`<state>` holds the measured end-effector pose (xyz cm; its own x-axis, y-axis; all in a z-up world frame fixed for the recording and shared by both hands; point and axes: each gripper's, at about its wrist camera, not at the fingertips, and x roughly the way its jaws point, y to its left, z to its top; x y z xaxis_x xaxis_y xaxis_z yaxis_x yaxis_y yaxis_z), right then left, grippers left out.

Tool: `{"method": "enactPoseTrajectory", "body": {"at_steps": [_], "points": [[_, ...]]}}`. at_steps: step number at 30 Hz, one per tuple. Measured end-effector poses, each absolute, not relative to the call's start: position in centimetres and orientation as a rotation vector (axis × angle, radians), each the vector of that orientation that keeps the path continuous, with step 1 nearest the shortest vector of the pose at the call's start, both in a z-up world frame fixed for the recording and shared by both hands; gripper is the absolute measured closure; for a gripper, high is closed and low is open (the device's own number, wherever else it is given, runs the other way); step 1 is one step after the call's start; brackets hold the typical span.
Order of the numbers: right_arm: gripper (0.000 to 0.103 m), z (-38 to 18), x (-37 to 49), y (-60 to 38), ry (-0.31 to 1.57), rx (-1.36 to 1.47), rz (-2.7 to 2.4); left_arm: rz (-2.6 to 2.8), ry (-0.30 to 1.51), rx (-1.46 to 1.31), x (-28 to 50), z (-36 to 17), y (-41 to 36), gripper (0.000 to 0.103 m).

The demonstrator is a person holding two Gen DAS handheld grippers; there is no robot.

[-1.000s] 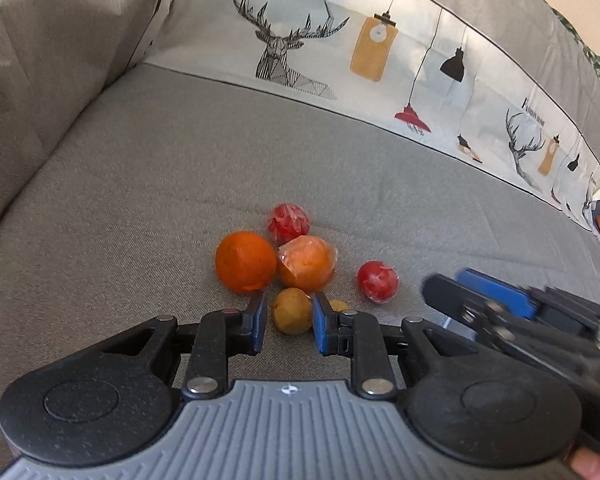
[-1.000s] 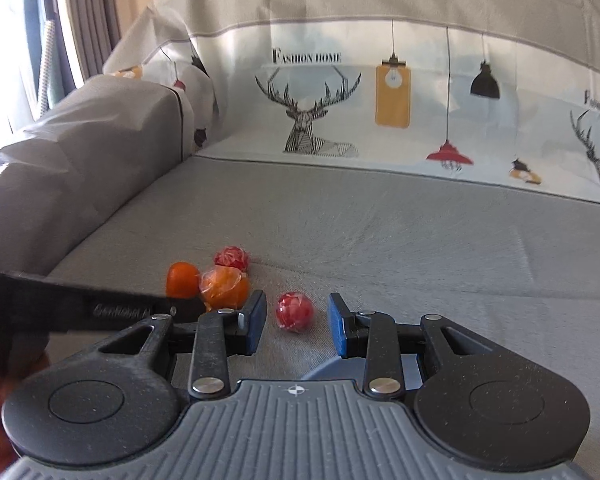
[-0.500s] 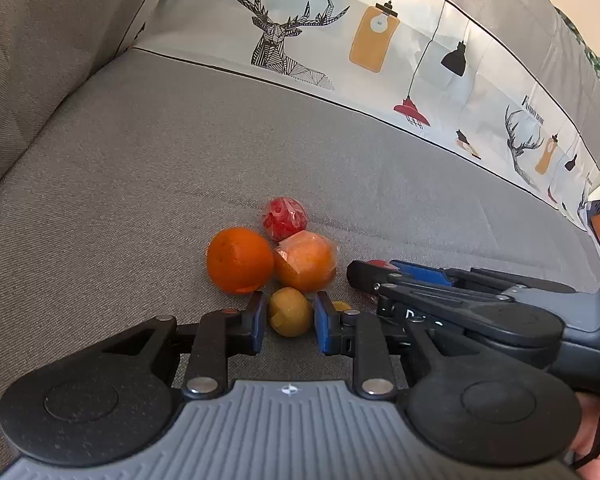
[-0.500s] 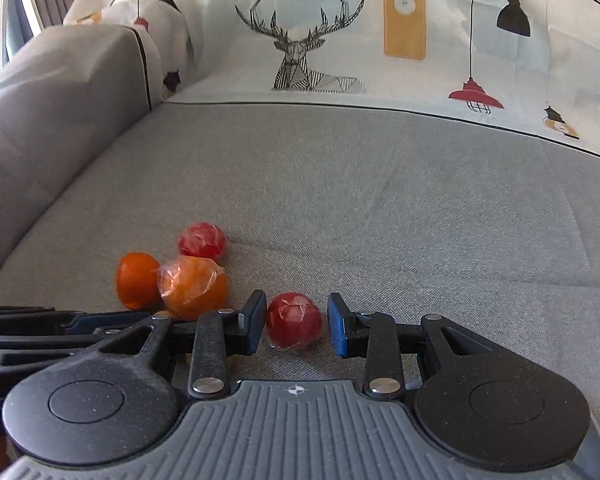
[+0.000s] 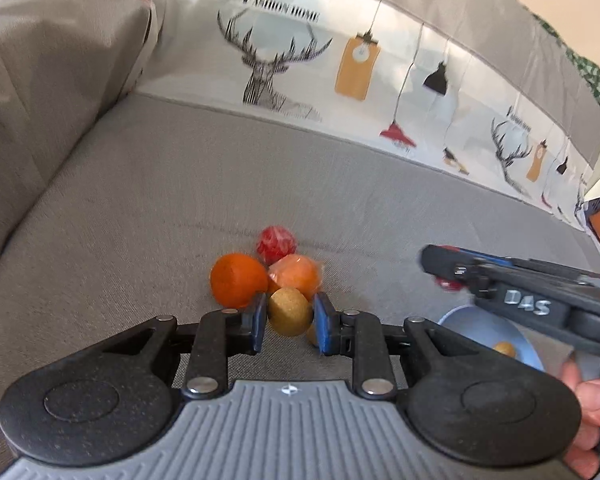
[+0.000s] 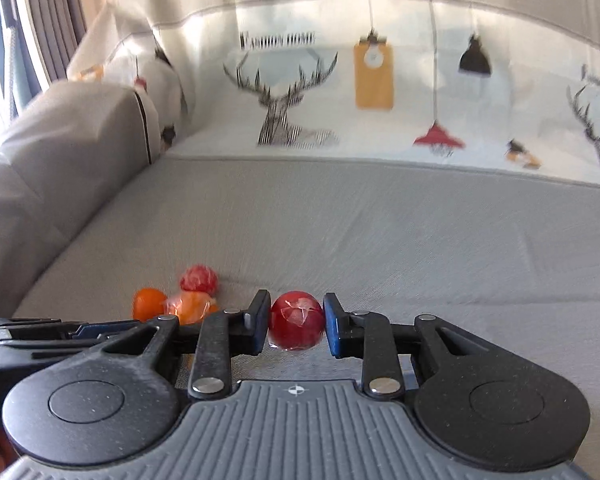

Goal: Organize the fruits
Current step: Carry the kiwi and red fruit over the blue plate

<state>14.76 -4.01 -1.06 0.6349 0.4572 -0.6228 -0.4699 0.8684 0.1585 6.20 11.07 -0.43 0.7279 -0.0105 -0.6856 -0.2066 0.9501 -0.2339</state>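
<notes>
My left gripper (image 5: 290, 322) is shut on a small yellow-brown fruit (image 5: 289, 311), lifted slightly over the grey sofa seat. Behind it lie an orange (image 5: 238, 285), a plastic-wrapped orange (image 5: 296, 276) and a wrapped red fruit (image 5: 276, 240). Another small yellow fruit (image 5: 311, 334) peeks out under the right finger. My right gripper (image 6: 296, 326) is shut on a wrapped red fruit (image 6: 296, 324); it also shows in the left wrist view (image 5: 446, 276). A pale blue plate (image 5: 468, 326) holds one yellow fruit (image 5: 504, 349).
The sofa armrest (image 5: 40, 80) rises at the left. The printed backrest cover (image 5: 340, 64) runs across the back. A hand (image 5: 592, 396) holds the right gripper at the right edge. The left gripper's body shows in the right wrist view (image 6: 40, 340).
Both grippers have closed on their fruits and lifted them off the seat. The right gripper has pulled back to the right, uncovering the blue plate.
</notes>
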Motion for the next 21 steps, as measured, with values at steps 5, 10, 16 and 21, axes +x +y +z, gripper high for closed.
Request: {"method": "enactPoseTrajectory", "body": {"at_steps": [5, 10, 16, 21], "points": [[0.073, 1.5, 11.6, -7.0, 0.643, 0.021, 0.519, 0.080, 0.666, -0.259, 4.2, 1.7, 9.6, 0.075], [0.073, 2.8, 8.0, -10.7, 0.616, 0.049, 0.501, 0.038, 0.624, -0.235, 1.8, 3.2, 7.3, 0.075], [0.073, 1.7, 3.7, -15.0, 0.607, 0.071, 0.467, -0.019, 0.595, -0.180, -0.8, 4.3, 4.3, 0.075], [0.073, 0.6, 2.0, -17.1, 0.594, 0.037, 0.454, -0.054, 0.590, -0.126, -1.9, 4.2, 2.3, 0.075]]}}
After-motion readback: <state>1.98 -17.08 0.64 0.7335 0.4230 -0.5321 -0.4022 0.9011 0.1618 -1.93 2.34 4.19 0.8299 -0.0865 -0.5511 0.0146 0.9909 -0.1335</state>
